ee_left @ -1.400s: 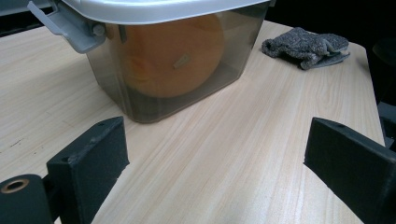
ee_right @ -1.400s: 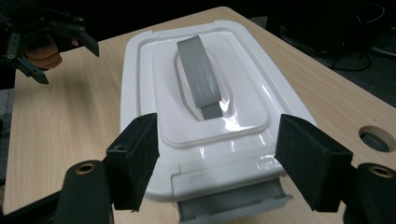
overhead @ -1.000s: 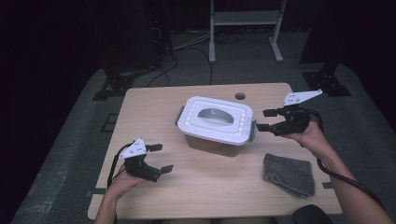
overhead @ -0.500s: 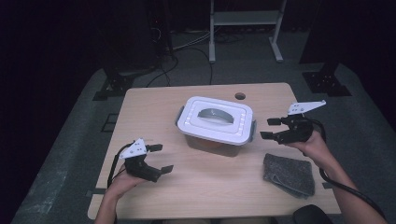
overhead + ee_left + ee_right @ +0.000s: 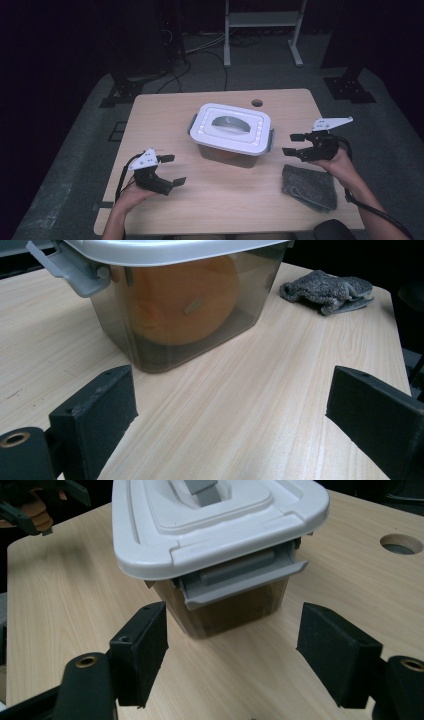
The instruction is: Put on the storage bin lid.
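A smoky plastic box with a white lid (image 5: pixel 231 128) and grey handle stands mid-table. Through its wall an orange round thing (image 5: pixel 185 302) shows inside. A grey side latch (image 5: pixel 240 577) of the box faces my right gripper (image 5: pixel 295 144), which hovers open just right of the box, nothing between its jaws (image 5: pixel 232 655). My left gripper (image 5: pixel 172 170) rests open near the table's front left, pointing toward the box, also with nothing between its jaws (image 5: pixel 230 410). A folded grey cloth (image 5: pixel 308 187) lies at the front right, under the right hand.
The light wooden table (image 5: pixel 165 120) has a round cable hole (image 5: pixel 257 103) behind the box. Dark floor, stands and cables surround it. A second grey latch (image 5: pixel 75 272) is on the box's left end.
My right gripper has come down and toward the table's front right, ending lower beside the box's right latch. The left gripper, box and cloth have stayed put.
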`<act>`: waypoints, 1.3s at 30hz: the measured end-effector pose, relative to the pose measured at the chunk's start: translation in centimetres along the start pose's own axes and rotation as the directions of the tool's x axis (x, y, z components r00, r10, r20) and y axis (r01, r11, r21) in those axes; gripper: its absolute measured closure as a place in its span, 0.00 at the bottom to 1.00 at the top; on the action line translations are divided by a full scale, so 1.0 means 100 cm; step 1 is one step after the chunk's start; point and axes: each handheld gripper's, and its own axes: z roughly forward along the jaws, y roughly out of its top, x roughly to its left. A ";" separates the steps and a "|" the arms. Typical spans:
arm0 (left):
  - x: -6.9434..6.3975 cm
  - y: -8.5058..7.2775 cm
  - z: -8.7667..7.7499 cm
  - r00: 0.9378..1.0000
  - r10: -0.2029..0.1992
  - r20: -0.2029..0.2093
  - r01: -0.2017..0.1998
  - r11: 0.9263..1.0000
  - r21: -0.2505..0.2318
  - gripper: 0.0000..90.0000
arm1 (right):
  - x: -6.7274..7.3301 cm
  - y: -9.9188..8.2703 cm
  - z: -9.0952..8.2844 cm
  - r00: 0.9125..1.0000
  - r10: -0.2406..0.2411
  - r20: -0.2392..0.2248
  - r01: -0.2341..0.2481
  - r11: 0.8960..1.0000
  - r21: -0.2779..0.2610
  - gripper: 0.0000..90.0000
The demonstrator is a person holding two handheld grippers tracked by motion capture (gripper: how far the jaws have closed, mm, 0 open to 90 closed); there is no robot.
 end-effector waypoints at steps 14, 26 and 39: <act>-0.001 0.001 -0.001 1.000 0.001 -0.001 -0.001 1.000 0.001 0.05 | -0.001 -0.026 -0.005 0.999 0.039 0.008 -0.039 0.999 0.012 0.29; -0.002 0.001 0.001 1.000 0.006 0.003 -0.006 1.000 0.006 0.05 | -0.003 -0.048 -0.009 0.997 0.080 0.022 -0.080 0.997 0.007 0.29; -0.002 0.001 0.001 1.000 0.005 0.003 -0.005 1.000 0.004 0.05 | -0.001 -0.061 -0.014 0.995 0.100 0.023 -0.100 0.995 -0.008 0.29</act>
